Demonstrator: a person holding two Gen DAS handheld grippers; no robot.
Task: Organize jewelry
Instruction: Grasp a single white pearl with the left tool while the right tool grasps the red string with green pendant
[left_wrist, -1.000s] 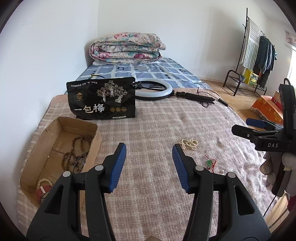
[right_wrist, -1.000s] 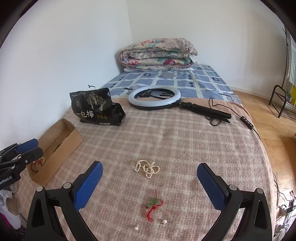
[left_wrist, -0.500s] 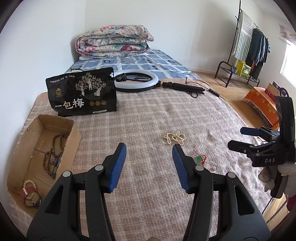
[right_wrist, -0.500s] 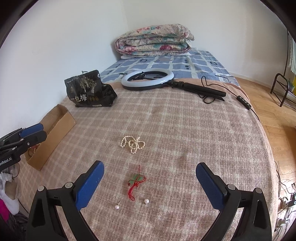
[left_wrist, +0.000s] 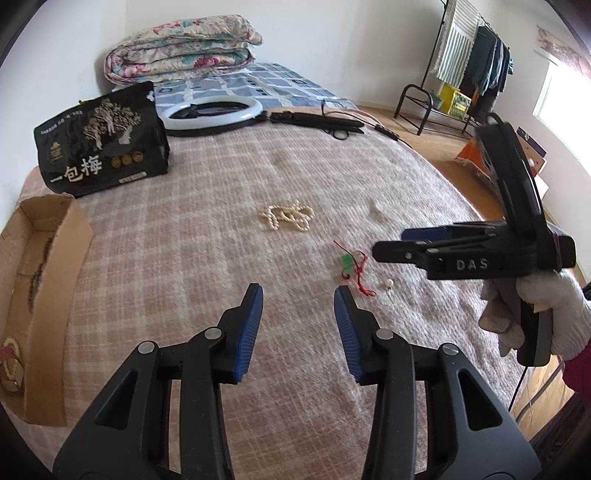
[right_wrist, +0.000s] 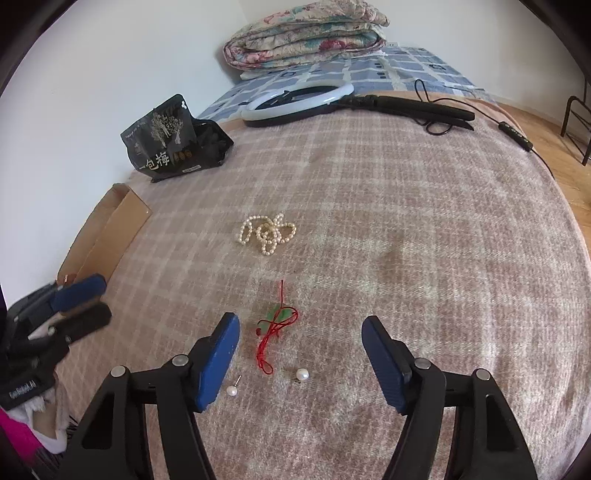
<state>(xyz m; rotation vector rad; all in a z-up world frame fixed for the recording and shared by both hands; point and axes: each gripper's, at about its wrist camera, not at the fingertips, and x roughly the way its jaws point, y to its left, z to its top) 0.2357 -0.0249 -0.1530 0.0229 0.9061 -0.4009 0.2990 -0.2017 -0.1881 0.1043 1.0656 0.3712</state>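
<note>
Right hand-held gripper (right_wrist: 300, 341), half wide and just been closing, holds nothing and straddles the red-cord pendant (right_wrist: 275, 325), because I aim there. Left hand-held gripper (left_wrist: 298, 295) is narrow, empty. Near it on the blanket (right_wrist: 424, 229): two pearl studs (right_wrist: 302, 374), one pearl necklace (right_wrist: 267, 232) farther

The cardboard box (left_wrist: 48, 280) is cut off at nine o'clock, its beads half hidden by its wall. The left gripper (right_wrist: 79, 308) is blurred; one pearl earring (left_wrist: 388, 283) is too small to tell apart.
</note>
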